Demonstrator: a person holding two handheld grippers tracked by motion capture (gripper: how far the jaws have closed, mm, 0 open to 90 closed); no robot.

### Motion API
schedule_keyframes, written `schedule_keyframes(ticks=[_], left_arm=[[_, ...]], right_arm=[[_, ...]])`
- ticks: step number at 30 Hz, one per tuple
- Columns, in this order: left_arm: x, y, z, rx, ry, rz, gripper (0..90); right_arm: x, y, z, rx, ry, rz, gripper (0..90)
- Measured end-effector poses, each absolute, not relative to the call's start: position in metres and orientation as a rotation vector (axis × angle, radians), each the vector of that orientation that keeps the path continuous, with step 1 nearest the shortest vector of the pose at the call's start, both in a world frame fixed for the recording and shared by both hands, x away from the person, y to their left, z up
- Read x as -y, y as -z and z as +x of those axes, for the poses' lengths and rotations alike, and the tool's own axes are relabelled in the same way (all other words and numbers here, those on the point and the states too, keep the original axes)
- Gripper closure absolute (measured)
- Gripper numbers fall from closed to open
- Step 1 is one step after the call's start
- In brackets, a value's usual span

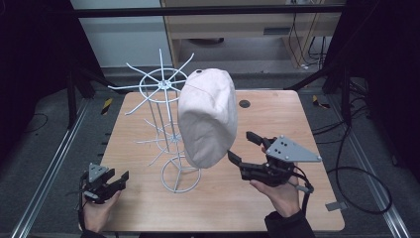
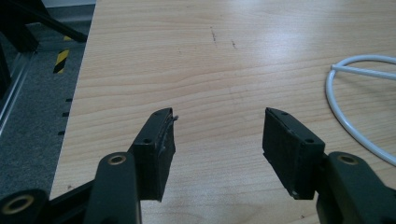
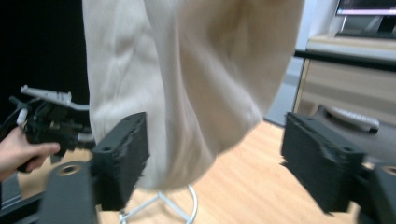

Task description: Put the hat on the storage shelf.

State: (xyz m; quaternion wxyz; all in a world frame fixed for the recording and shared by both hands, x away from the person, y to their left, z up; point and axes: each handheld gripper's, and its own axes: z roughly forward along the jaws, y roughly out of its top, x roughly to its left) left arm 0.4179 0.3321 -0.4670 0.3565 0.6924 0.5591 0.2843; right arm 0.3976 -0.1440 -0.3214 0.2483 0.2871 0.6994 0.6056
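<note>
Cap hangs lengthwise on our rack, just beyond our right gripper, jaws wide and empty; left gripper, open and empty, sits farther off.

Left gripper and right gripper jaws apart.

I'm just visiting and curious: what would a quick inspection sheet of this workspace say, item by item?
Surface: wooden table, light grain, a small dark round spot near its far edge.
Job's things: cream cap hanging on a white wire rack; the rack's ring base stands on the table.
Clutter: nothing seen.
Grippers: left gripper open, low over the near left corner, nothing between its jaws; right gripper open beside the cap's lower edge, pads not pressing on it.
Cables: black cable looping on the floor at right.
Surroundings: grey floor, metal rails along the table, wooden furniture behind.
</note>
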Motion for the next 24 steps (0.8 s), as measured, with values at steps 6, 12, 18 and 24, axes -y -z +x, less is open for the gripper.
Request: schedule_keyframes(ticks=[6, 12, 18, 24], left_arm=[[-0.332, 0.468, 0.418, -1.445, -0.734, 1.789, 43.1], [-0.331, 0.469, 0.419, -1.437, -0.729, 1.796, 40.9], [-0.331, 0.472, 0.421, -1.412, -0.713, 1.816, 36.4], [-0.331, 0.476, 0.424, -1.41, -0.696, 1.832, 32.7]], right_arm=[[0.164, 0.353, 0.395, -1.95, -1.578, 0.866, 13.4], [0.192, 0.402, 0.408, -1.999, -1.438, 1.031, 11.6], [0.211, 0.439, 0.419, -2.029, -1.314, 1.144, 12.1], [0.228, 0.462, 0.426, -2.022, -1.217, 1.254, 12.9]])
